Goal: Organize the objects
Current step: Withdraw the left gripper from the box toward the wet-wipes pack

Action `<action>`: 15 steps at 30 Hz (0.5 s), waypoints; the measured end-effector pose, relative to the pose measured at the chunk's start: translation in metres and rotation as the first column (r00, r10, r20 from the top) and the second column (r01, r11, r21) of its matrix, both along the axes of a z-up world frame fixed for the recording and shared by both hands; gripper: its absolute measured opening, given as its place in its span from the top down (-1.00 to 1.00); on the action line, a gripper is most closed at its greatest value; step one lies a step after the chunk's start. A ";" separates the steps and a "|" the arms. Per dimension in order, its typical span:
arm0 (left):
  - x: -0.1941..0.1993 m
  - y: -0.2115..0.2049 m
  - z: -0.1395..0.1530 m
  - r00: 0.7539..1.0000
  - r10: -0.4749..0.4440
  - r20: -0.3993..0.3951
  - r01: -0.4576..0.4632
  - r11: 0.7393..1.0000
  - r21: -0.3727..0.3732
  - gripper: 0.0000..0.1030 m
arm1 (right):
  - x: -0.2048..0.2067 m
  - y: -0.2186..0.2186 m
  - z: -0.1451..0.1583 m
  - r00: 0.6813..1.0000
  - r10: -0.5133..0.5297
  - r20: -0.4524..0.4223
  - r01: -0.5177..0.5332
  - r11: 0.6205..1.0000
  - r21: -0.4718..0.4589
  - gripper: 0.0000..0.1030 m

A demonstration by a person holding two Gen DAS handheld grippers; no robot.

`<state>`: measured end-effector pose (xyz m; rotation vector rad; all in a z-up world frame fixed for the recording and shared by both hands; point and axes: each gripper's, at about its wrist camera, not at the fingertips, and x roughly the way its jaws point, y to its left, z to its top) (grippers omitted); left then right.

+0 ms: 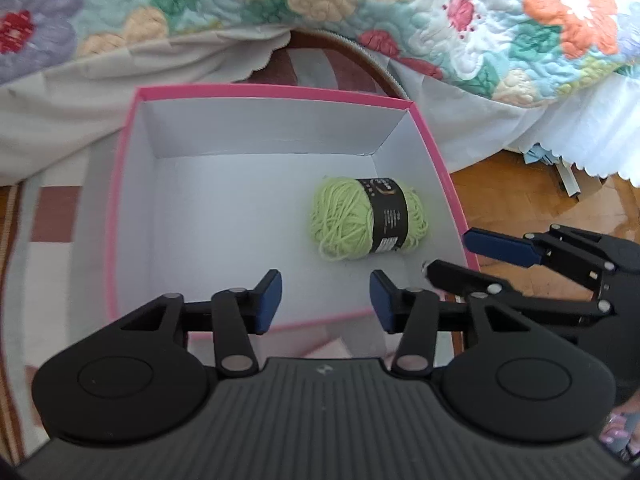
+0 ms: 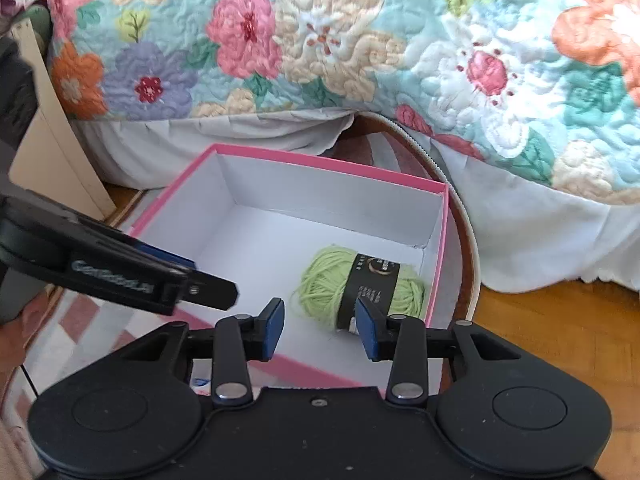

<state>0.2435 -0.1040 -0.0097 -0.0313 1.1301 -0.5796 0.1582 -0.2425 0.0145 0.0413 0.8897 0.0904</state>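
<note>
The yarn (image 2: pixel 362 290) lies in the box (image 2: pixel 438 256), near its right wall, long axis left-right; the right gripper (image 2: pixel 320 330), fingers wide and empty, hovers nearer; the left gripper (image 1: pixel 326 300) likewise wide.

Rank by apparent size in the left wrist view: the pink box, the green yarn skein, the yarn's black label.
1. pink box
2. green yarn skein, lying inside the box
3. black label, wrapped around the skein
No ties; each plainly looks smaller than the one before.
</note>
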 end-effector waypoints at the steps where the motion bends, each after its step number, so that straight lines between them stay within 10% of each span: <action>1: -0.006 0.005 0.006 1.000 -0.003 0.006 0.003 1.000 0.015 0.02 | -0.004 0.001 0.004 1.000 -0.003 -0.002 0.003 1.000 0.001 0.12; 15: -0.072 0.050 0.067 0.997 -0.050 0.063 0.044 0.995 0.089 -0.28 | -0.062 0.028 0.050 1.000 0.003 -0.016 -0.003 1.000 0.009 -0.35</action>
